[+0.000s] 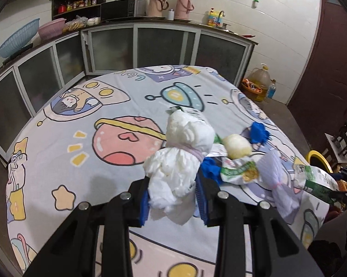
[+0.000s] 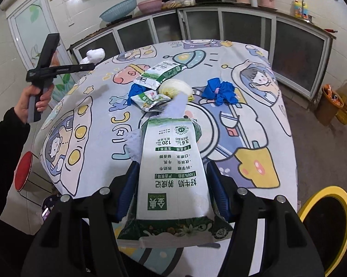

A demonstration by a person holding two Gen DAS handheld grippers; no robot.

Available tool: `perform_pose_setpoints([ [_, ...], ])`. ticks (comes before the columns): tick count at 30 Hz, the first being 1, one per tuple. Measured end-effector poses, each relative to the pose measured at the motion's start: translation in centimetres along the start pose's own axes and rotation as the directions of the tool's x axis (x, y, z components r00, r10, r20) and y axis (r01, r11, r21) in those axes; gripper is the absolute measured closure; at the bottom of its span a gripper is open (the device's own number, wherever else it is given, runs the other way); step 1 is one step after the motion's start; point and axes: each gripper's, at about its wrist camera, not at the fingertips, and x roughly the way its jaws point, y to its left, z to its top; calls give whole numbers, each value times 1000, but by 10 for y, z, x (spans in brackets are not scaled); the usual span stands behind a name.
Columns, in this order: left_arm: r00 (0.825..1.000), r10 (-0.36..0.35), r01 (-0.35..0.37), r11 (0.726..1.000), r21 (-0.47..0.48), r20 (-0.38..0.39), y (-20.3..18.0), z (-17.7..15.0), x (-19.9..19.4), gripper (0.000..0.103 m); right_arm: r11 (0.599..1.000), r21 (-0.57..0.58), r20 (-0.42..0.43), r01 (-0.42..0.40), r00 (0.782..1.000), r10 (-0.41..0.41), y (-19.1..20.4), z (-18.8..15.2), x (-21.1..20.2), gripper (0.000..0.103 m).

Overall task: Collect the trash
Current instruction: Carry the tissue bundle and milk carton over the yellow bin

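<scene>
Left claw is clamped on a white crumpled bundle, which hangs clear of the cloth-covered counter; pinching the lower end lets the bulk stand free ahead of the fingers, so it can drop straight out on release. In the right wrist view that same claw sits off the counter's left edge, carried by the person's left hand. Still lying mid-counter: 1 opened milk carton, a torn green wrapper, a pale round lump and a blue crumpled piece toward the right edge, bunched near each other, so they look like later pickups. Right claw grips a flattened milk carton across its width, both pads pressed on its sides, which suits a flat, floppy carton. A yellow-rimmed bin stands just off the counter's near right corner, probably the drop point; both loads look in transit to it.
</scene>
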Motion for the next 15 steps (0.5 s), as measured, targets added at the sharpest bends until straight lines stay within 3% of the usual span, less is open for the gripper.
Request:
perform_pose_setpoints([
  [7, 999, -52, 52, 998, 31, 14, -41, -6, -12, 72, 999, 36, 32, 14, 999, -15, -13, -14, -23, 46],
  [15, 991, -136, 137, 980, 146, -15, -118, -3, -4, 72, 994, 98, 81, 57, 995, -65, -42, -32, -55, 46],
])
